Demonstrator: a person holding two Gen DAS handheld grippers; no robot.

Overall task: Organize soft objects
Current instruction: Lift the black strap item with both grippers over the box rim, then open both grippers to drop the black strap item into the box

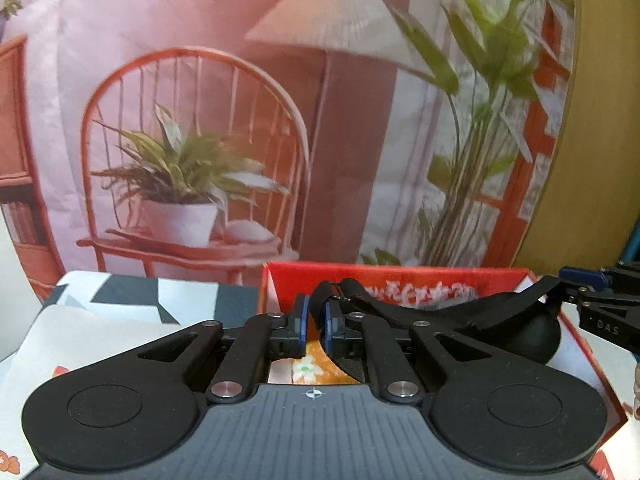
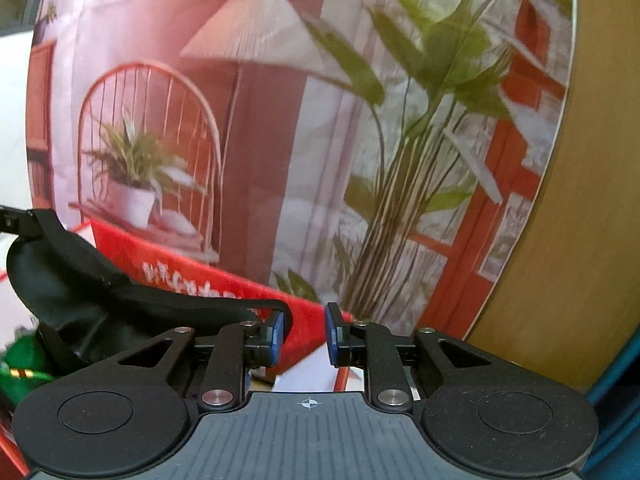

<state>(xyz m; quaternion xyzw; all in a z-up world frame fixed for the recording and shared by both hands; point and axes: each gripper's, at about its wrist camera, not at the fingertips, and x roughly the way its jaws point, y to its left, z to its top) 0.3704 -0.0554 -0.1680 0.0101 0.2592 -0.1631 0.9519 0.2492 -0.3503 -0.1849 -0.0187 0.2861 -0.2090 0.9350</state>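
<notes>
1. Left tongs (image 1: 316,326): jaws narrow, pinching the strap of a black mask (image 1: 472,314) between the blue pads (image 1: 302,322).
2. Right tongs (image 2: 305,334): jaws apart with nothing between them; the strap end lies against the outer side of the left-hand pad (image 2: 277,336). In the left wrist view these tongs (image 1: 582,286) appear at the right edge, at the mask's far end; whether they touch it there cannot be told.
3. Mask: stretched over a red box (image 1: 460,276), its padded body sagging toward the box's right side.
4. Box contents: an orange flowered cloth (image 1: 316,360) shows below the left tongs; a green item (image 2: 20,364) lies under the mask in the right wrist view.
5. Surroundings: a patterned cloth (image 1: 132,300) lies left of the box; a printed backdrop (image 1: 240,120) of a chair, a lamp and plants stands behind.
</notes>
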